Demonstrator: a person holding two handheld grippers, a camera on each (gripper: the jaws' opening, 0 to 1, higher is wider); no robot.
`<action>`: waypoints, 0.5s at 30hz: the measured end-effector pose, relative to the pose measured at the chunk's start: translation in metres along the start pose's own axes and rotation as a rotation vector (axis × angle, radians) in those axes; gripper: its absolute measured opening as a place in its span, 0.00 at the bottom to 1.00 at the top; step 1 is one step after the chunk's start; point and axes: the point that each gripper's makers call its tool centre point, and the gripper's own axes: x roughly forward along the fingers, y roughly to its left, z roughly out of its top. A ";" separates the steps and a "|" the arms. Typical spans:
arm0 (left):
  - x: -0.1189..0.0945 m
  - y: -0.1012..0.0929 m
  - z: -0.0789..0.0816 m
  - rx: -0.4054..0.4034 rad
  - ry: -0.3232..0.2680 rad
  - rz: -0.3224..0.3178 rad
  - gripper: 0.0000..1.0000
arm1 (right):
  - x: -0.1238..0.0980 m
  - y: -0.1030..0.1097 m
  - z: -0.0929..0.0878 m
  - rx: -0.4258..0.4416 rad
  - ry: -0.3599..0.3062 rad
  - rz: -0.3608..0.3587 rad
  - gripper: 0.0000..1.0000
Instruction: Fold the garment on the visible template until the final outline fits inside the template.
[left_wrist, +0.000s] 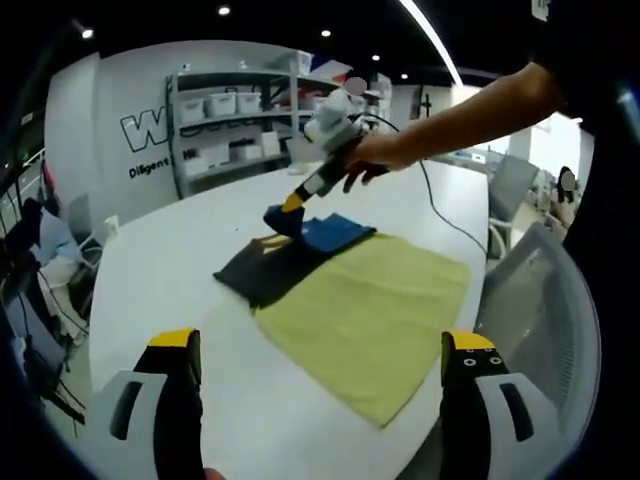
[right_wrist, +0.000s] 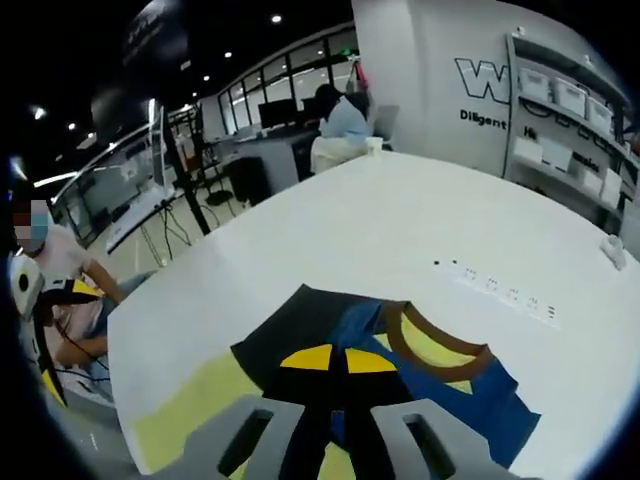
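You are standing at a large white table (left_wrist: 180, 250), holding a gripper in each hand. In the left gripper view, a yellow-green cloth mat (left_wrist: 375, 310), the template, lies flat on the table, and the garment (left_wrist: 285, 255), a dark grey and blue shirt, sits bunched at the mat's far corner, partly on it and partly spilling onto the bare table. Your left gripper (left_wrist: 325, 345) hangs above the near side of the mat with its jaws spread wide and nothing between them. Your right gripper (left_wrist: 290, 208) is out at the far end of your reach, its yellow-tipped jaws down on the shirt. In the right gripper view, the right gripper (right_wrist: 335, 362) has its jaws drawn close together over the shirt (right_wrist: 420, 385), just beside the brown-edged collar (right_wrist: 435, 345), and appears to pinch the fabric. The fold looks to be in an early or middle step, since the shirt overhangs the mat's edge. The next move likely calls for lifting the pinched part and carrying it toward the middle of the mat, so the outline draws inside it.
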 end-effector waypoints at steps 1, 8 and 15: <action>0.000 0.000 -0.001 -0.005 0.001 0.000 0.96 | 0.002 0.001 -0.001 0.003 0.001 0.001 0.00; -0.003 0.002 -0.005 -0.013 0.007 0.006 0.96 | 0.016 0.011 -0.008 0.018 0.019 0.017 0.00; -0.002 0.003 -0.007 -0.023 0.010 0.007 0.96 | 0.029 0.017 -0.015 0.027 0.034 0.030 0.00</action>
